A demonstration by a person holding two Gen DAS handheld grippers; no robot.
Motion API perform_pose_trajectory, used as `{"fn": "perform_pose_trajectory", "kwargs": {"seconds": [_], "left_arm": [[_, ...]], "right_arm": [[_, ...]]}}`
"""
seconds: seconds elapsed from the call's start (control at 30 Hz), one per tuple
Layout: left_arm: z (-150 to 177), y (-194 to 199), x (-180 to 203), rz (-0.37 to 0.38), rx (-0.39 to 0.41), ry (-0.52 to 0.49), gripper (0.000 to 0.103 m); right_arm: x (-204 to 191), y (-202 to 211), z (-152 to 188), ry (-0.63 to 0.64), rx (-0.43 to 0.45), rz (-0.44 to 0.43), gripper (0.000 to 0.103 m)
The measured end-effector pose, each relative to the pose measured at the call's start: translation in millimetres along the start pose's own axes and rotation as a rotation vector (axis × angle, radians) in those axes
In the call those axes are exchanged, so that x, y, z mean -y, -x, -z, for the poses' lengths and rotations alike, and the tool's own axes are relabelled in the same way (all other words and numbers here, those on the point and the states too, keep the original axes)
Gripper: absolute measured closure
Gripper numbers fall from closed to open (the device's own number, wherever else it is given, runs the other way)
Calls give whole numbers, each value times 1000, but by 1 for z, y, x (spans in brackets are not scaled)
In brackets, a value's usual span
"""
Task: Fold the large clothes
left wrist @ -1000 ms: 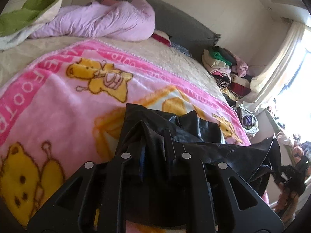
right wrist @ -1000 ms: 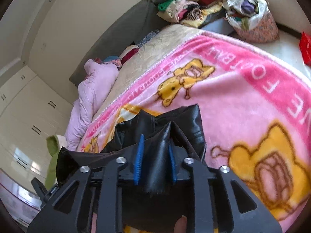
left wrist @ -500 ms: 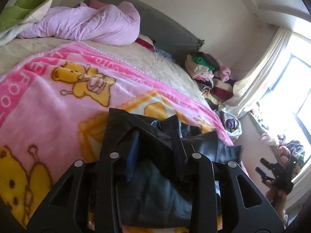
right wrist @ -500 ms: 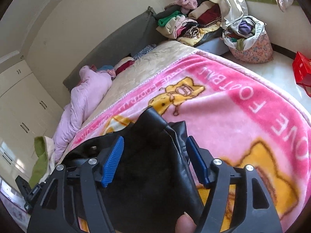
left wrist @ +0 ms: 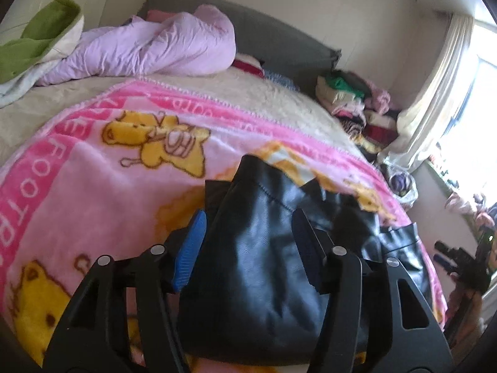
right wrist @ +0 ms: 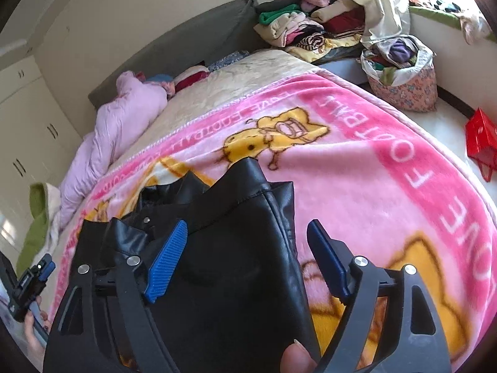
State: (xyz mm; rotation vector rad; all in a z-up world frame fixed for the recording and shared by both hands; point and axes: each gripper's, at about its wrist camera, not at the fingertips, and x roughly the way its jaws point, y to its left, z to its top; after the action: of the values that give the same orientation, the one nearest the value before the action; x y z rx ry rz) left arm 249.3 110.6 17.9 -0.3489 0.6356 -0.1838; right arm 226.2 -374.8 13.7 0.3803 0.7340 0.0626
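Right wrist view: black jacket lower centre, between right gripper pads, just opened, unclamped; left gripper likewise released, jacket running up-frame.

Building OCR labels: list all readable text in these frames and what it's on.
"FOOTBALL": pink blanket border, right wrist view, upside down.
"LOVE": same border, lower right edge, first letter partly cut off.
"FOOT": blanket border, left wrist view; rest blurred.
Smaller far-border lettering: too blurred to read.
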Motion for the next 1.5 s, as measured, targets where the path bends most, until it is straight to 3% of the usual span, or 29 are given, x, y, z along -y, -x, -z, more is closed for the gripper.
{"fn": "perform_pose_trajectory", "kwargs": {"seconds": [0.3,0.47,0.67,0.73,0.8,0.87,0.9,0.93,1.0,1.2,1.27,1.5], "left_arm": [[-3,-31,3,-32,-62,-62,33],[-4,-53,16,-87,-110,-167,33],[-14,-79,20,-63,-160,-155,33],[-11,-86,20,-83,-157,-172,39],[-6,-91,19,-101,-165,-188,61],[-4,-91,19,-111,-156,-210,73],[-5,-89,20,-115,-146,-220,81],[-6,-87,20,-112,-141,-219,83],[-9,-80,20,-110,-122,-213,93],[-26,-57,22,-78,-23,-167,97],[-34,-54,21,-70,4,-134,97],[-33,-80,13,-87,-43,-117,97]], "right_arm": [[8,-36,-14,45,-33,75,24],[9,-45,-19,71,-48,64,24],[-5,-52,-20,182,-61,72,24],[-8,-56,-19,216,-53,81,25],[-9,-58,-18,233,-38,89,28],[-7,-60,-18,231,-33,93,50],[-4,-61,-18,220,-31,92,69],[-1,-61,-18,207,-27,96,78],[7,-58,-21,152,-19,77,84],[23,-31,-44,-26,70,-83,87],[20,-32,-53,-49,88,-100,87],[19,-68,-56,-57,26,-13,87]]}}
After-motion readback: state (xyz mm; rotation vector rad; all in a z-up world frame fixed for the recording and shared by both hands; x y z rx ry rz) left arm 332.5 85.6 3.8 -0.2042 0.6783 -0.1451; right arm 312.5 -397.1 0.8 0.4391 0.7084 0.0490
